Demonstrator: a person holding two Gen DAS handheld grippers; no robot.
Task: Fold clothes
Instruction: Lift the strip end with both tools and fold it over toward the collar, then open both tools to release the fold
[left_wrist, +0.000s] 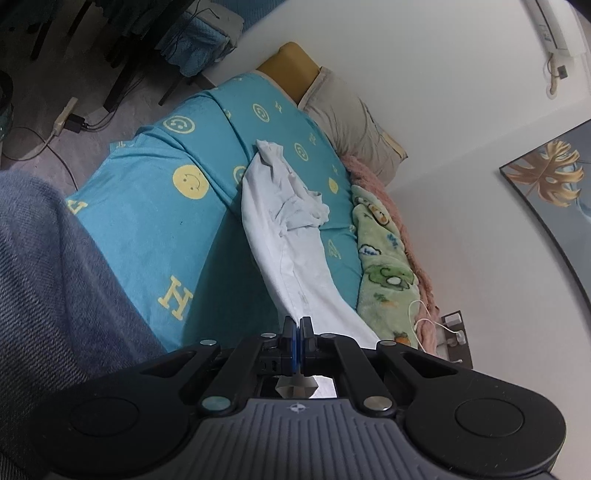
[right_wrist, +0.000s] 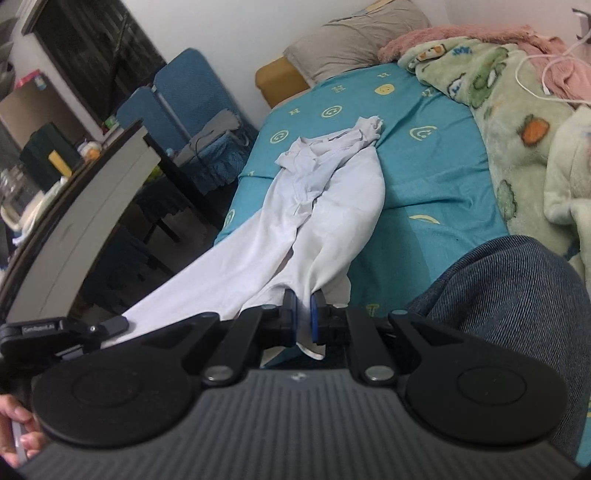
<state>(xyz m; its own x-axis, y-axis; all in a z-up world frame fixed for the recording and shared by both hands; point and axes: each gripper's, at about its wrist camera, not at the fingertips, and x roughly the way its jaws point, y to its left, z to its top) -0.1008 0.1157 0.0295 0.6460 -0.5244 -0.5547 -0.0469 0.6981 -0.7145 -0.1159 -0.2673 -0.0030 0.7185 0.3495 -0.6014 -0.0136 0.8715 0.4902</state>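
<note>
The white trousers (right_wrist: 332, 206) lie stretched along the teal sheet (right_wrist: 436, 177) of the bed, waistband end bunched and crumpled toward the pillow (right_wrist: 354, 40), both legs running back toward the person. The left gripper (left_wrist: 298, 326) has its blue pads pressed together on the hem of one leg, which rises off the bed in a taut strip toward it; the right gripper (right_wrist: 303, 314) pinches the hem of the other leg, its pads a little apart with a thicker wad of cloth between them. The fabric looks thin, light and limp: it sags, creases and folds on itself readily, so it will likely follow a pull without resistance but will not hold any shape, and the far end may drag and wrinkle on the sheet instead of sliding flat. It seems neither slippery nor fragile, and a hem pinch looks secure. Holding at the two hems suits bringing the legs together or carrying them up to the waistband; the crumpled waist probably needs smoothing by its corners. Legible marks are few: the sheet carries yellow smiley faces and a large letter H (left_wrist: 175, 297); small white lettering on the left gripper's clamp, seen from the right wrist, is too blurred to read
</note>
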